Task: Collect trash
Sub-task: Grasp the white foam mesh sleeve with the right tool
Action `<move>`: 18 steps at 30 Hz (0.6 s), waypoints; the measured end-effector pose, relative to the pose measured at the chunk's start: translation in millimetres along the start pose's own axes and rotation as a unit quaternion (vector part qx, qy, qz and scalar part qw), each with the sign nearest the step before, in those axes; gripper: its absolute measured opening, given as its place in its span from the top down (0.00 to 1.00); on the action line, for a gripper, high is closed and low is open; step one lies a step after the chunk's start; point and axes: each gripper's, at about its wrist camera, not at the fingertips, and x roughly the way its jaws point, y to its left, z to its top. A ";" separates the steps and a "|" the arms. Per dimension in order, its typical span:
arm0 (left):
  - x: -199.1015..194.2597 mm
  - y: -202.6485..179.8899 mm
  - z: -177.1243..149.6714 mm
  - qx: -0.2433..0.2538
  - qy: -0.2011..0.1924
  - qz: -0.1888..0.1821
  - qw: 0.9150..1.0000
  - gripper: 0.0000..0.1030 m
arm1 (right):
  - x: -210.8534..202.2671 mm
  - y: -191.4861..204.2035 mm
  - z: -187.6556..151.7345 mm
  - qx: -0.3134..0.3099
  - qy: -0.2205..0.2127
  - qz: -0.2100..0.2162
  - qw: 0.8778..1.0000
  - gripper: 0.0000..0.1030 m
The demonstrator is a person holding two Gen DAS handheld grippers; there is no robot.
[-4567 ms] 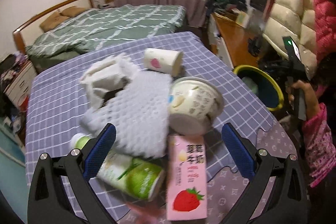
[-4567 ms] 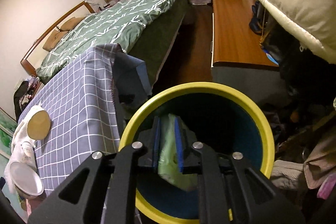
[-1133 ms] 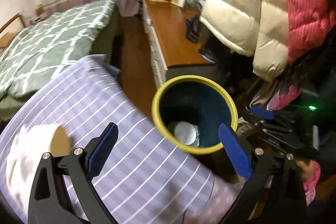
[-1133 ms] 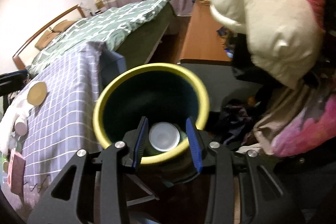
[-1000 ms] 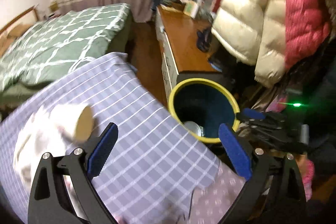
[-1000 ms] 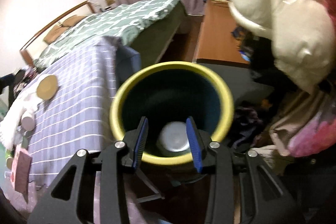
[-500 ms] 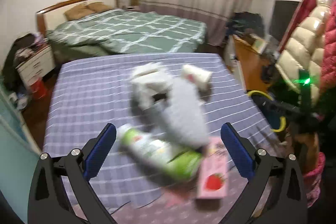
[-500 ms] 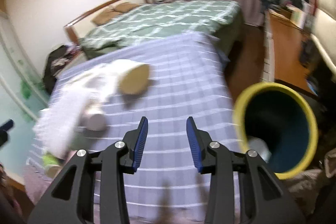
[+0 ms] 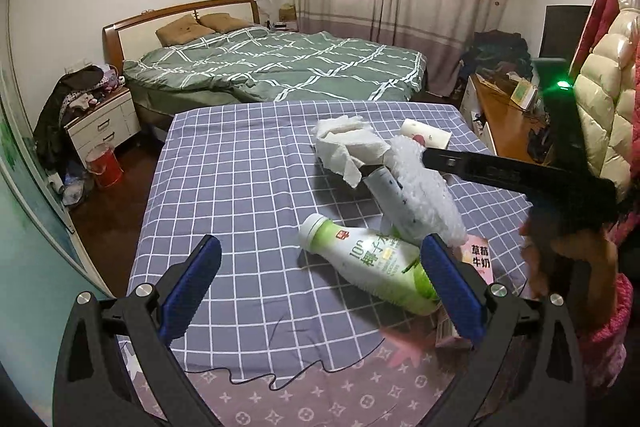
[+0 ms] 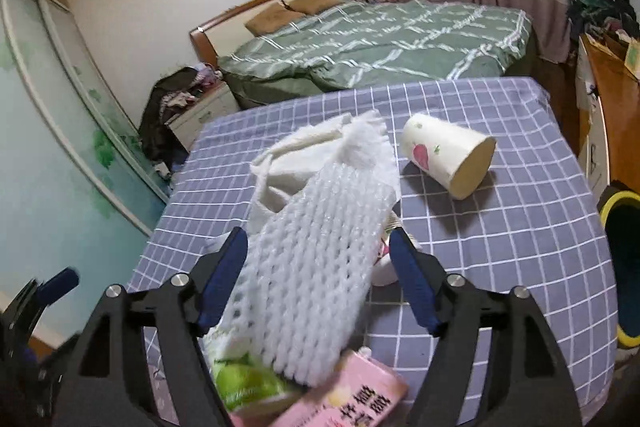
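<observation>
White foam netting [image 10: 316,267] sits right between the blue pads of the right gripper [image 10: 318,281], whose jaws stand wide apart on either side of it, not pressing in. Under the netting's near end lie the green-and-white drink bottle [image 9: 372,267] and the pink strawberry milk carton [image 10: 352,391], both close to the near edge of the checked tablecloth [image 9: 240,187]. Crumpled tissue paper [image 9: 346,147] is bunched just behind the netting, and a paper cup [image 10: 448,159] lies on its side toward the far right corner. Over on the other side, the left gripper [image 9: 320,287] hangs above the near edge, jaws spread wide and holding nothing, the bottle lying by its right finger. Off the table's right edge, the yellow-rimmed bin [image 10: 620,219] shows.
</observation>
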 end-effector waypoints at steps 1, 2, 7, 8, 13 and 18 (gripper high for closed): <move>0.1 -1.8 -2.4 0.000 0.002 -0.002 1.000 0.05 | 5.4 -0.2 -0.3 0.005 0.009 0.000 1.000 0.31; -0.4 -3.5 -3.6 -0.001 0.003 -0.003 1.000 0.05 | 12.9 -0.5 -0.7 0.008 0.021 -0.001 1.000 0.31; 5.6 -4.8 -8.5 -0.006 0.012 -0.012 1.000 0.05 | 26.9 -2.0 -9.0 0.012 0.041 -0.012 0.999 0.31; 7.8 -6.0 -8.9 -0.006 0.014 -0.013 1.000 0.05 | 27.5 -3.3 -9.8 0.013 0.043 -0.013 0.999 0.31; 15.2 -11.8 -9.1 -0.006 0.022 -0.021 1.000 0.05 | 32.1 -15.6 -13.5 0.023 0.056 -0.005 0.998 0.53; 16.9 -16.2 -8.7 -0.004 0.024 -0.021 0.999 0.05 | 12.5 -22.8 -12.7 0.027 0.026 -0.016 0.999 0.86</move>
